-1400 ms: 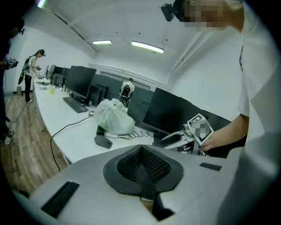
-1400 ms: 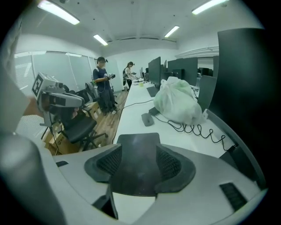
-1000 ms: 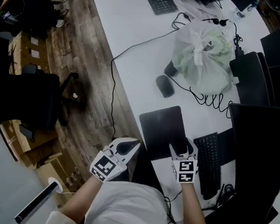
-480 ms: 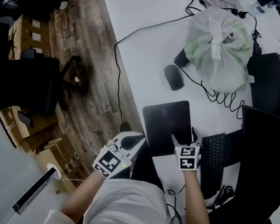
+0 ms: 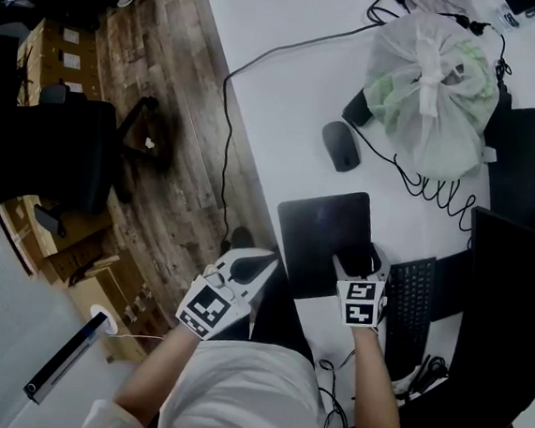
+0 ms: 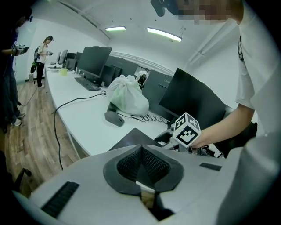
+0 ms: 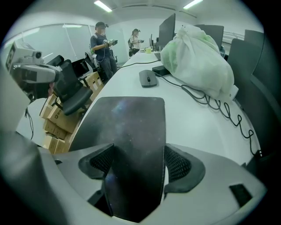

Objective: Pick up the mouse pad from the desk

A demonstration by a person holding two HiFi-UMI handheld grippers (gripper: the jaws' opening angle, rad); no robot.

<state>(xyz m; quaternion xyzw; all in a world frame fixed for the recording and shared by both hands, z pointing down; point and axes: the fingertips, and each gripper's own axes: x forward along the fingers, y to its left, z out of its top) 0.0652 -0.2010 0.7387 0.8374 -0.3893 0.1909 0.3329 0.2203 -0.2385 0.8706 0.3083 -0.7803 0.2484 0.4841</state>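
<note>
Grey-white left gripper [image 5: 261, 266], nearest, off the desk's near edge: jaws pressed together, nothing between them. Same idle station as a second ago; no part in the pick judged.

Grey-white right gripper [image 5: 355, 264], steeply nose-down on the near right part of the mouse pad: jaws spread wide, lately opened further and just now eased inward a little. Pad surface showing between the two ribbed pads [image 7: 178, 163], neither pressing on it. No hold yet.

Black mouse pad [image 5: 327, 233], thin rectangular sheet, flat on the white desk [image 5: 279, 97] just left of the keyboard [image 5: 411, 312]. Placed as in the earlier head views relative to mouse and keyboard; not lifted, not shifted.

Reading for the task: approach finished, grasp pending. Judged next: closing on the near edge, with one jaw likely needing to work under so thin a sheet; slipping off the flat surface a fair risk.

Dark grey mouse [image 5: 341, 146], beyond the pad, well apart from it.

White-green knotted plastic bag [image 5: 435, 88], farthest, among coiled black cables.
</note>
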